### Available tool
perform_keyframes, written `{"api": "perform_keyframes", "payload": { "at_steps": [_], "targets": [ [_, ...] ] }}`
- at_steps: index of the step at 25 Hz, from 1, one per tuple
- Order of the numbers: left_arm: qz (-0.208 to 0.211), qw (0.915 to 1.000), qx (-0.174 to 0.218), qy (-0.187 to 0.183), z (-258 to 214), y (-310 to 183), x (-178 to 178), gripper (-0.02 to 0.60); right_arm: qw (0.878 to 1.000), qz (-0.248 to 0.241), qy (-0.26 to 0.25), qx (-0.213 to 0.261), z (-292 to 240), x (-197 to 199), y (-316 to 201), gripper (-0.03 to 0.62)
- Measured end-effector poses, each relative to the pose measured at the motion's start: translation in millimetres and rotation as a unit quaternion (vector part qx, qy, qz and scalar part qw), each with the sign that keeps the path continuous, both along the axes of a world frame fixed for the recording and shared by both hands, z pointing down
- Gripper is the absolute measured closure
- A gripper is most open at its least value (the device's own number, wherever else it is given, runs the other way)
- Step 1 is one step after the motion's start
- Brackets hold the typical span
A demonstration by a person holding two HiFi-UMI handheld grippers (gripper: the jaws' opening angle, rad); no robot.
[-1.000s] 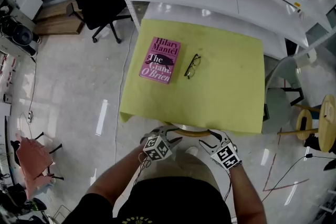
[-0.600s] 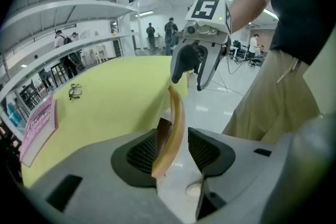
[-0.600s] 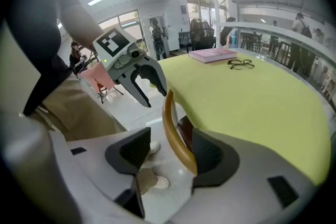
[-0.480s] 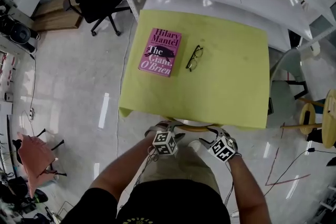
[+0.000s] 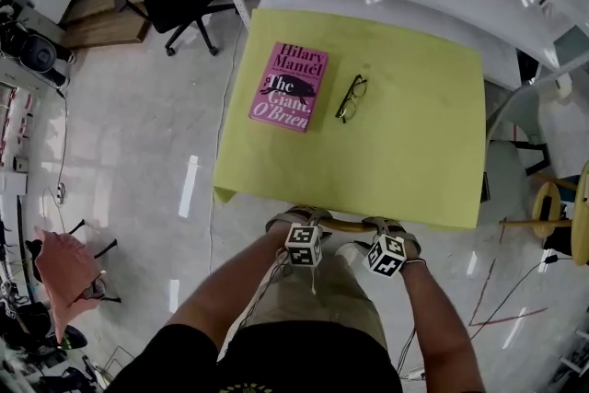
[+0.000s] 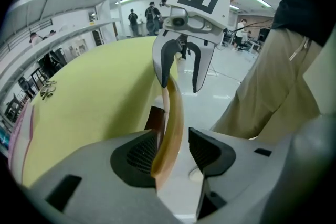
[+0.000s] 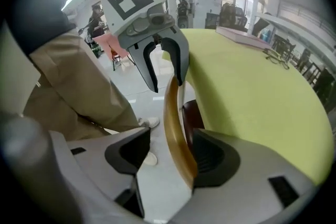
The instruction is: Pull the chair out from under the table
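Wood: one chair rail (image 5: 345,225) inside left gripper (image 6: 176,152), right gripper (image 7: 168,157) (fingers (image 6: 210,150) released, just opening).

The left forearm (image 5: 230,294) and right forearm (image 5: 434,317) reached forward, side by side, to the table's (image 5: 405,152) near edge; the left gripper (image 5: 296,218) and right gripper (image 5: 394,227) pointed steeply down; each one's jaws had just been opening and stood apart astride the chair's back rail (image 5: 342,224), one pad touching it, the other clear.

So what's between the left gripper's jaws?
The chair's curved wooden back rail, seen in the left gripper view. The left gripper has just been opening its jaws, not clamping it.
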State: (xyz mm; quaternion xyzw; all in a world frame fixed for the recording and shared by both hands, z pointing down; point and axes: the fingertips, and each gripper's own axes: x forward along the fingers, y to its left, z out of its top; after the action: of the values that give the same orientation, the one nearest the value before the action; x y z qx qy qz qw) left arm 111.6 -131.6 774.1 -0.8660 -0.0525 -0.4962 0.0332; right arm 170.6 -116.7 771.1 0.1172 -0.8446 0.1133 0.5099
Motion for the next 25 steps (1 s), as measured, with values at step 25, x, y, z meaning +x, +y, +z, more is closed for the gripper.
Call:
{"api": "perform_keyframes", "payload": {
  "at_steps": [25],
  "targets": [
    [0.047, 0.994, 0.011, -0.098, 46.1, 1.1, 1.5, 0.408, 0.987, -0.076, 0.144, 0.001, 65.3, -2.6, -3.5, 0.425]
  ]
}}
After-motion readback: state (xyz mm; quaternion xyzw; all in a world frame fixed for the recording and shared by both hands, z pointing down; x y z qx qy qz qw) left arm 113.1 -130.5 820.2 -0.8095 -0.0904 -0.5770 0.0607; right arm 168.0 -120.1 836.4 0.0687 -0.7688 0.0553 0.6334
